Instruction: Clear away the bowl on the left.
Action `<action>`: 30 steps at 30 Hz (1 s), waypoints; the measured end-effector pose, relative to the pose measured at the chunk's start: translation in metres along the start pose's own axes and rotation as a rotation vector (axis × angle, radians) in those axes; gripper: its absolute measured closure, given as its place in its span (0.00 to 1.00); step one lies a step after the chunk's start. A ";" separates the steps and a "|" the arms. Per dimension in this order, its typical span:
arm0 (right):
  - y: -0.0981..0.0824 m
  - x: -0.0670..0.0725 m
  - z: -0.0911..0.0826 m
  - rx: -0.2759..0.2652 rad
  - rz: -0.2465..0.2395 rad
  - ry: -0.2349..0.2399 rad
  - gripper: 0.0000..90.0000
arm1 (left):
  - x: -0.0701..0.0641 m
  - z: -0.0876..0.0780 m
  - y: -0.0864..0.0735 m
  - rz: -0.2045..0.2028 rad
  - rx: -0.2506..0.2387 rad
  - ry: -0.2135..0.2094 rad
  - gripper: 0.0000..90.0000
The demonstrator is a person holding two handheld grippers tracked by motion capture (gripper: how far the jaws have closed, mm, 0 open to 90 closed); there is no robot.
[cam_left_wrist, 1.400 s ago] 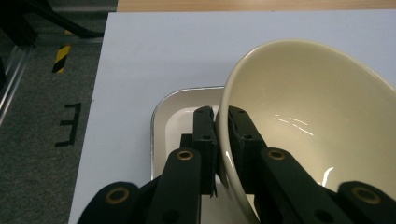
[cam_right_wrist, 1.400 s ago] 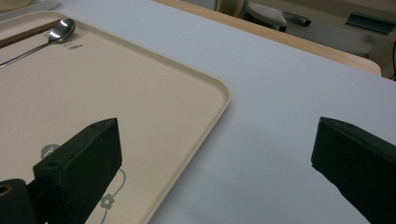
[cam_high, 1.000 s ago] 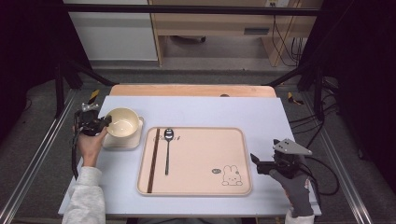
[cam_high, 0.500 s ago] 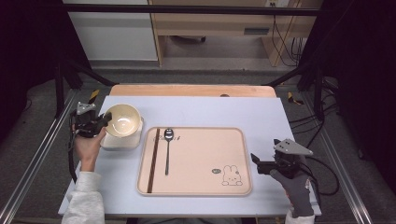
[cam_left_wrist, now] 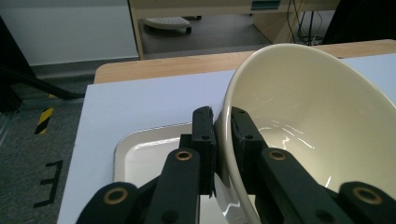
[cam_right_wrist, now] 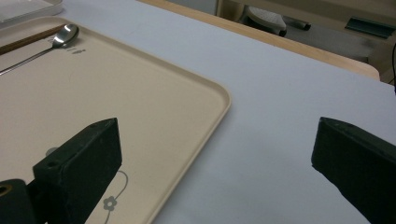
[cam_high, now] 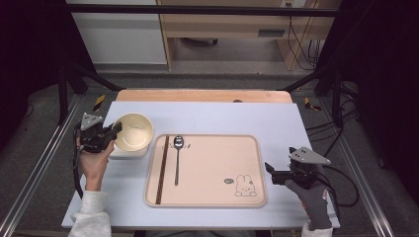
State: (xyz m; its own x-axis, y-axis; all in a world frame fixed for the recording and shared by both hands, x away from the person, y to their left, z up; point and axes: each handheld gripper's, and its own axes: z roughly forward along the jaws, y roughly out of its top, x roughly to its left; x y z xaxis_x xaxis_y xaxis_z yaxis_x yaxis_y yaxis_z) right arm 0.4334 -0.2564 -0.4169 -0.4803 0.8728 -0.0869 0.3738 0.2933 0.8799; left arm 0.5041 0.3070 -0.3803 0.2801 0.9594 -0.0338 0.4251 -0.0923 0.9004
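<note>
Since the earlier frame my left claw [cam_high: 114,132] has lifted the cream bowl [cam_high: 133,131] off the small white tray [cam_high: 127,153] at the bench's left side and tipped it — the bowl now hangs tilted above that tray, rim toward the claw. In the left gripper view the two black jaws are pressed on the bowl's rim, one outside the wall and one inside, so the pinch is on the wall itself. My right claw [cam_high: 269,173] has kept its place at the right edge of the bench [cam_high: 276,118], jaws spread wide with nothing between them, just beside the beige serving tray [cam_high: 212,197]. That tray carries a spoon [cam_high: 177,157] and a pair of dark chopsticks [cam_high: 162,168] along its left side; the rest is bare apart from a printed rabbit. I judge the step in hand to be the carry of the bowl toward the serving tray. The next move calls for levelling the bowl, clearing the utensils, and lowering it onto the open tray area before releasing — a rim pinch may slip if rushed.
</note>
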 end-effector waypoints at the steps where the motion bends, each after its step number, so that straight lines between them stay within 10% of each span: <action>1: 0.000 0.000 0.000 0.002 -0.001 -0.001 0.02 | -0.003 -0.001 0.000 0.007 -0.001 -0.005 0.91; 30: 0.001 0.001 -0.001 0.001 0.001 0.003 0.02 | -0.097 0.025 0.012 0.119 -0.016 -0.169 0.91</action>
State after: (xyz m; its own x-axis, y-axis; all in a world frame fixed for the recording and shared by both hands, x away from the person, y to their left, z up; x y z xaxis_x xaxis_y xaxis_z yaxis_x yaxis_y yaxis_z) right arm 0.4323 -0.2557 -0.4161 -0.4824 0.8718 -0.0850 0.3747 0.2931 0.8796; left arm 0.5040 0.2057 -0.3767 0.4686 0.8834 0.0023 0.3669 -0.1969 0.9092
